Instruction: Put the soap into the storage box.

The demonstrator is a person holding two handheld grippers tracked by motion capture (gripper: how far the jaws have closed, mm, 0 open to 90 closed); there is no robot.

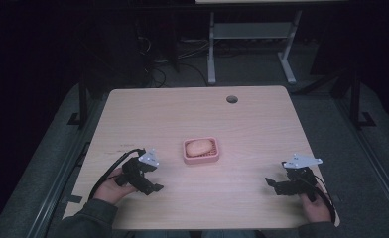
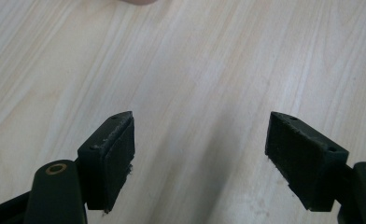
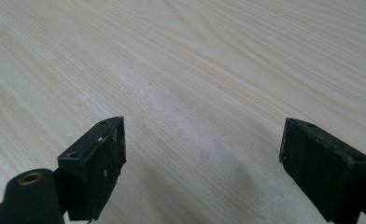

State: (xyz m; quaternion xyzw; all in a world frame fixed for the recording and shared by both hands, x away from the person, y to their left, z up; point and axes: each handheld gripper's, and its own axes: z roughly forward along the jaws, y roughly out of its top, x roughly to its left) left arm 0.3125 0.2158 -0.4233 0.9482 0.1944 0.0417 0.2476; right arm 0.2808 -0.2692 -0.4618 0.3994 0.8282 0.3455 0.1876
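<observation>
Soap (image 1: 199, 147), pale and oval, lies inside a pink dish (image 1: 217, 151) near the middle of the wooden table (image 1: 242, 124). The left gripper (image 1: 155, 187) is low over the near left part of the table, held by the person's left hand (image 1: 114, 188), and it points toward the centre. Its fingers (image 2: 110, 156) stand wide apart with nothing between them; in the left gripper view bare wood lies under them, and a small pink edge (image 2: 139, 2) shows at the top border. The right gripper (image 1: 272, 184) is at the near right part of the table, held by the right hand (image 1: 315, 206), well apart from the dish. Its fingers (image 3: 95, 165) are also wide, and bare wood shows between them. A round hole (image 1: 231, 99) is in the table near the far edge.
</observation>
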